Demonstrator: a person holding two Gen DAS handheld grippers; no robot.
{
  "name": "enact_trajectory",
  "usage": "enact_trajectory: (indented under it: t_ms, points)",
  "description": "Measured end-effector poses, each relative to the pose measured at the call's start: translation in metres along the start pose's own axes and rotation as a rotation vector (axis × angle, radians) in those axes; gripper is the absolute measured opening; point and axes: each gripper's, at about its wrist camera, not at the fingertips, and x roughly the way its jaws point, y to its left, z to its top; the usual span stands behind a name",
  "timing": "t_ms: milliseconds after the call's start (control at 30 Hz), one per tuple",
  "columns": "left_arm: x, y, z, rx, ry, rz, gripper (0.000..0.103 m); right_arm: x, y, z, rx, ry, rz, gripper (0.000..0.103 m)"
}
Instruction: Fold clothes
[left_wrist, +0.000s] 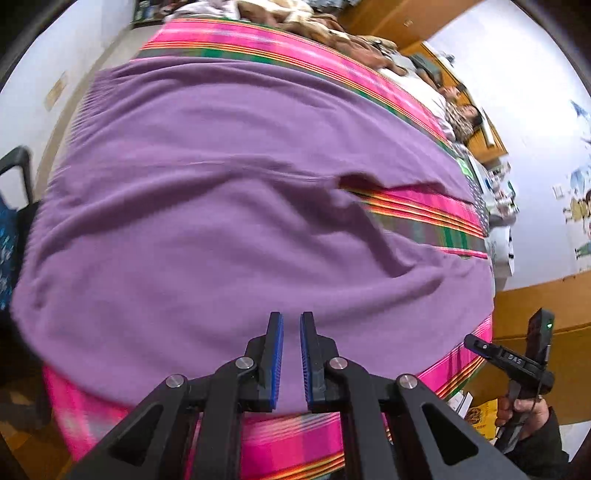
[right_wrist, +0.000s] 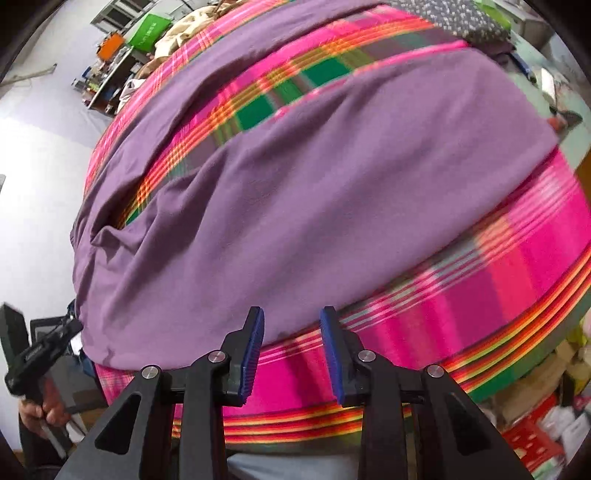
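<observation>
A purple garment (left_wrist: 207, 221) lies spread over a pink plaid bedsheet (left_wrist: 280, 435). It also fills the right wrist view (right_wrist: 332, 192), with a strip of sheet showing between its two parts. My left gripper (left_wrist: 291, 325) hovers above the garment's near edge, jaws slightly apart and empty. My right gripper (right_wrist: 291, 321) hovers over the garment's near hem where it meets the sheet (right_wrist: 480, 295), jaws open and empty. Each handheld gripper shows in the other's view, the right one (left_wrist: 517, 362) at the right and the left one (right_wrist: 37, 350) at the left.
A brown patterned blanket (left_wrist: 295, 18) lies at the bed's far end. A person's head (left_wrist: 469, 118) rests by the far right side. A dark chair (left_wrist: 14, 221) stands to the left. Boxes and a red crate (right_wrist: 532, 443) sit on the floor at the right.
</observation>
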Motion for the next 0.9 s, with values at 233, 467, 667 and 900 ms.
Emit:
enact_trajectory:
  t_ms: [233, 467, 667, 900]
  points:
    - [0.056, -0.064, 0.043, 0.015, 0.057, 0.020, 0.009, -0.022, -0.021, 0.051, -0.100, -0.008, 0.055, 0.034]
    - [0.098, -0.074, 0.080, -0.118, 0.103, 0.019, 0.009, -0.022, -0.037, 0.086, -0.196, 0.060, 0.101, 0.034]
    - [0.094, -0.065, 0.099, -0.276, 0.053, 0.020, 0.009, -0.035, -0.053, 0.108, -0.233, 0.081, 0.150, 0.034]
    - [0.086, -0.069, 0.086, -0.299, 0.041, 0.131, 0.013, -0.030, -0.035, 0.126, -0.321, 0.114, 0.194, 0.037]
